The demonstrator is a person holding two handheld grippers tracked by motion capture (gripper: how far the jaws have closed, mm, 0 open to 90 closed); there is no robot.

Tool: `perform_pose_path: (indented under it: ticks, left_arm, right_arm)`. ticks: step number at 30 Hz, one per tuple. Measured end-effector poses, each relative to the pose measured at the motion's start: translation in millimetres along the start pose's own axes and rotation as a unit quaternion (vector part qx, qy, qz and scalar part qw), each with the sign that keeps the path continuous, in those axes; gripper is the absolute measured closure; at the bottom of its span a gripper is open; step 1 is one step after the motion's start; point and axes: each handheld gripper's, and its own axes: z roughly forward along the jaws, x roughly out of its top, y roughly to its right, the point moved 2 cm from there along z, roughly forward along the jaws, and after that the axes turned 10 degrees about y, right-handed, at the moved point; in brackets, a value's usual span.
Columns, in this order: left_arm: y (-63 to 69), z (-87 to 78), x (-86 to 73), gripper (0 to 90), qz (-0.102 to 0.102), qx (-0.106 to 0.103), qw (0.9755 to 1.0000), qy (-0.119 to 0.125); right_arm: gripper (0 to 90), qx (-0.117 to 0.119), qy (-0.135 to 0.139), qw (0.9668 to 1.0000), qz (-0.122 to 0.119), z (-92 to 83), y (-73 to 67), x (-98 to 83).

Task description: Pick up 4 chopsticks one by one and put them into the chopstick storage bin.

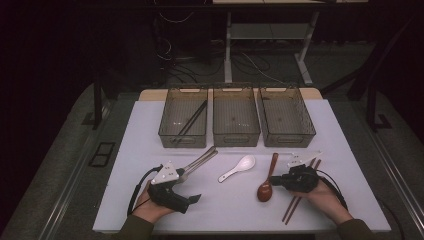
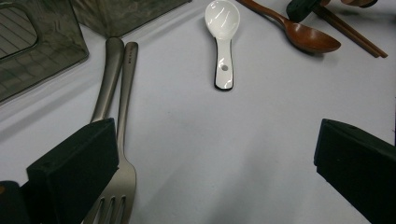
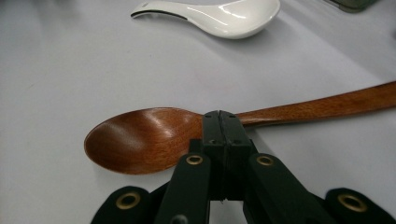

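Right gripper (image 1: 280, 181), jaws pressed together with nothing between them, points at the wooden spoon (image 3: 149, 137) where bowl meets handle; spoon lies flat on the white table (image 1: 225, 205), beside the chopsticks (image 1: 300, 192); left gripper (image 2: 215, 172) stands spread, its left jaw over a fork (image 2: 119, 182).

open mat (image 1: 235, 200) lies between the white spoon (image 1: 239, 168) and the near edge. the wooden spoon (image 1: 267, 182) and chopsticks (image 1: 300, 192) crowd the right side; fork and knife handles (image 1: 197, 164) lie at left. three bins (image 1: 236, 117) stand as a wall along the far side.
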Motion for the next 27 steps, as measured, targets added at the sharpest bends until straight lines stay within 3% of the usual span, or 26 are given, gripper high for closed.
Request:
perform_pose_path:
  ticks: [8,14,22,27]
  left_arm:
    - [0.1,0.0,0.1,0.0,0.0,0.0,1.0,0.0]
    - [0.0,-0.2,0.0,0.0,0.002,-0.002,1.0,0.0]
    - [-0.2,0.0,0.0,0.0,0.001,-0.004,1.0,0.0]
    - [0.1,0.3,0.0,0.0,0.001,-0.004,1.0,0.001]
  right_arm:
    - [89.4,0.004,-0.001,1.0,-0.006,10.5,-0.3,6.4]
    - [89.3,0.004,-0.001,1.0,-0.006,8.7,-0.2,7.2]
    - [89.2,-0.01,0.018,0.9998,-0.002,-15.0,5.6,8.5]
    - [89.3,-0.027,0.016,0.9995,0.0,-34.8,10.9,2.0]
